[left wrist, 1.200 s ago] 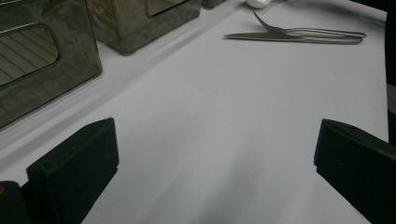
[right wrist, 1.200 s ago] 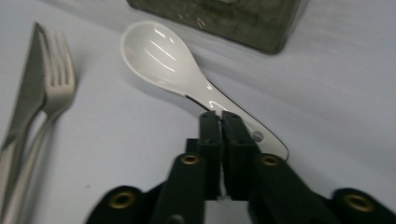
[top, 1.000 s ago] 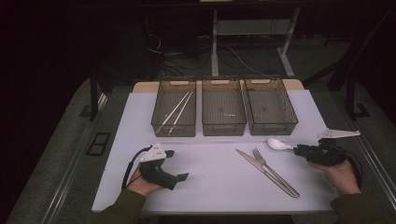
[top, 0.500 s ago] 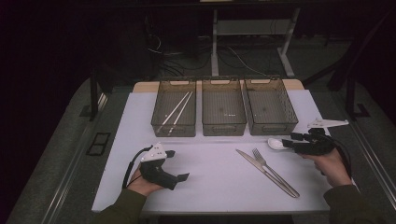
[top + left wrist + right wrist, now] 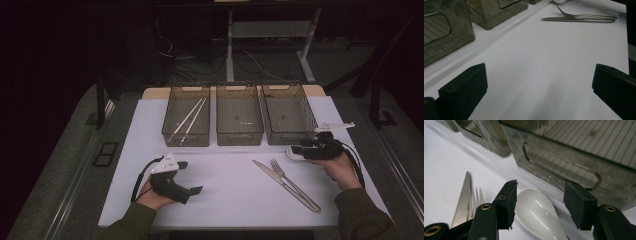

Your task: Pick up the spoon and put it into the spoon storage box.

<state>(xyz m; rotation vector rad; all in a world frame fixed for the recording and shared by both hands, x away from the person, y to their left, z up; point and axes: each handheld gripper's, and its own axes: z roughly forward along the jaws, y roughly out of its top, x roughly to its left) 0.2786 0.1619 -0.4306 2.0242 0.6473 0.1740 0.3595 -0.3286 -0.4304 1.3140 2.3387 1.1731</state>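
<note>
White glossy ceramic spoon [image 5: 537, 216] is the target; it lies flat on the white bench [image 5: 235, 190] at the right, just in front of the rightmost bin.

Left to right:

- Left claw [image 5: 192, 177] rests low on the bench in the person's left hand [image 5: 152, 196]. Its jaws are wide apart and grip nothing. It looks parked so the other hand can work.
- Three smoky translucent plastic bins sit in a row at the back edge, presumably one per utensil type.
  - Left bin [image 5: 186, 122] already holds a pair of pale chopsticks [image 5: 190, 119].
  - Middle bin [image 5: 239, 121] has only a small speck inside, too small to tell what it is.
  - Right bin [image 5: 289, 120] looks bare.
- Steel table knife [image 5: 285, 185] and steel fork [image 5: 292, 181] lie side by side, touching or nearly so. They are angled on the bench between the hands and look like they are waiting to be sorted.
- Right claw [image 5: 540, 205] sits low at the spoon bowl, one jaw on each side. The jaws are partly open with gaps showing, so it has not yet clamped. My guess is it is lined up to pinch the bowl. The glossy curve could slip on closing.
</note>
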